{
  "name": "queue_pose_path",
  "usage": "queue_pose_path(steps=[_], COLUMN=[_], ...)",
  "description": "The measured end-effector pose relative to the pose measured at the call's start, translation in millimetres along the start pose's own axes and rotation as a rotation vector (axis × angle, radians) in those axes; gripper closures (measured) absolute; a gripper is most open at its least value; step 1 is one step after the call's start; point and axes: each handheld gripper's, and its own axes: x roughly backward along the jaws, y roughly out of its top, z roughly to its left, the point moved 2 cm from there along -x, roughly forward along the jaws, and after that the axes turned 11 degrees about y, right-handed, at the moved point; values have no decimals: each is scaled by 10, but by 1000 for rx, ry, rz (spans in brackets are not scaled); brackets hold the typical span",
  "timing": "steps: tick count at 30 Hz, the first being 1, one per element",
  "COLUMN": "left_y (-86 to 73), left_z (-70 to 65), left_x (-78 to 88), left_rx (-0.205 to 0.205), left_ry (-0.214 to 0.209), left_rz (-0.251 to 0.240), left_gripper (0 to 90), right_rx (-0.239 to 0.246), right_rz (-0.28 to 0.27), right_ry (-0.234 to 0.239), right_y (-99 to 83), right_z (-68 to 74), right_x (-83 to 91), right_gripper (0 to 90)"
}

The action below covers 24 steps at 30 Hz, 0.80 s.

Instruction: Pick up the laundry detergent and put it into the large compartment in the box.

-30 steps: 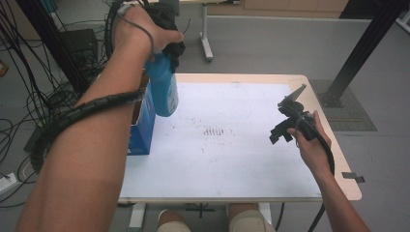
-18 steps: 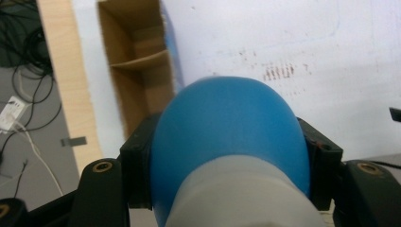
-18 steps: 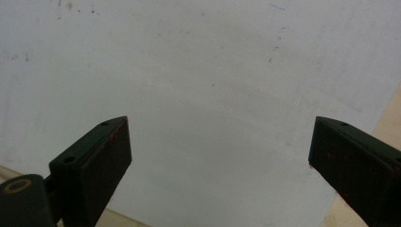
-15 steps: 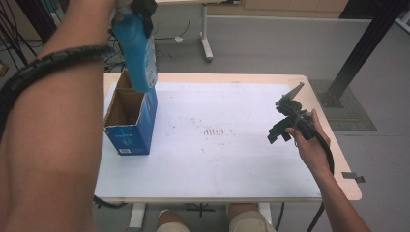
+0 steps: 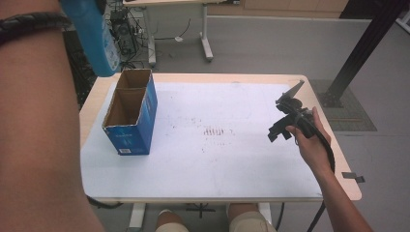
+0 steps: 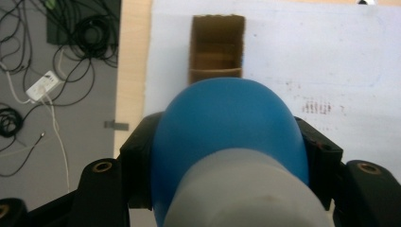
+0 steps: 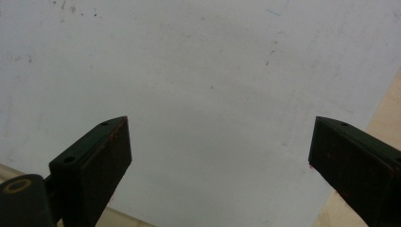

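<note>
Left gripper (image 6: pixel 227 156) clamps a blue bottle (image 6: pixel 227 137), held high above the open box (image 5: pixel 129 116) at the table's (image 5: pixel 232 79) left; right gripper (image 7: pixel 220 156) hangs open over the white mat (image 5: pixel 217 159).

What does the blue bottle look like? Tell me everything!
The blue bottle looks like smooth plastic with a rounded blue body and a whitish grey part nearest the camera. The left tool squeezes it between black jaws, one on each side. It hangs in the air above the open cardboard box, touching nothing else.
</note>
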Motion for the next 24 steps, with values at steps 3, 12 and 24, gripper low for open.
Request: queue_pose_path(steps=[3,12,24], left_y=[-9,-5,85], left_z=[53,127,51], left_x=[-38,-299,-752], left_rx=[12,16,-7], left_ry=[7,-25,-35], left_rz=[3,28,78], left_gripper=[374,374,374], right_rx=[-6,-2,-16], right_rz=[0,-1,8], right_ry=[5,-1,-1], right_y=[-3,-6,-27], right_z=[-8,24,-33], right_x=[-12,-4,-62], right_gripper=[65,65,65])
